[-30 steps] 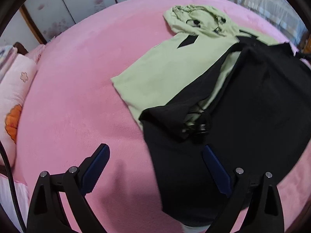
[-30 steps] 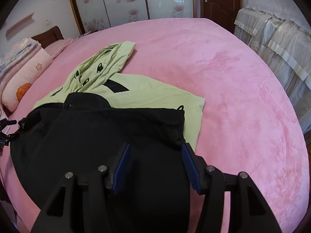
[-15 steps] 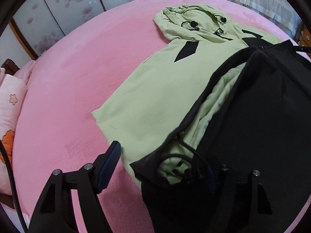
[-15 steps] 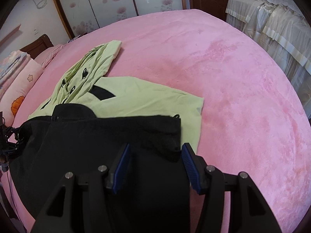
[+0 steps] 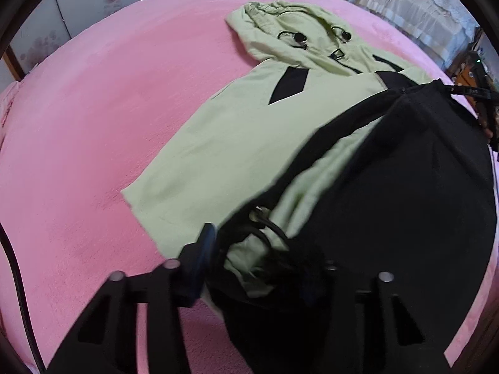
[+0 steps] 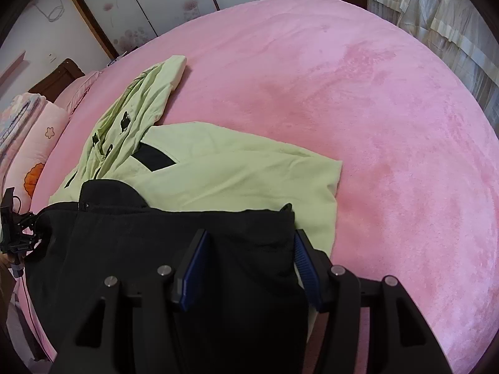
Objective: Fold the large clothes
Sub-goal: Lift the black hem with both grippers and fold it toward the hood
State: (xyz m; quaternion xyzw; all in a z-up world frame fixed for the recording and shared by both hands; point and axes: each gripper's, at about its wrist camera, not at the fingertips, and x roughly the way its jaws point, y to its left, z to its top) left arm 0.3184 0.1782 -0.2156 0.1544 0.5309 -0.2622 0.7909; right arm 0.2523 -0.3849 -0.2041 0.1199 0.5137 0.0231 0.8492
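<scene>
A light green hooded jacket lies flat on the pink bed, hood at the far end. Its black part is laid over the near half. My left gripper is closing around the bunched black corner with its drawcord. The blue left pad stands beside the cloth, and the other pad is hidden under it. My right gripper hovers over the other black corner. It is open, both blue pads bare, with black cloth lying between them.
A flowered pillow and a wooden headboard sit at the bed's left end. Sliding doors stand behind the bed, and frilled drapes hang at the right. The pink bed stretches wide to the jacket's right.
My left gripper moved from the pink bed onto the black corner and its jaws narrowed from wide. The right gripper slid further over the black cloth at the same width.
</scene>
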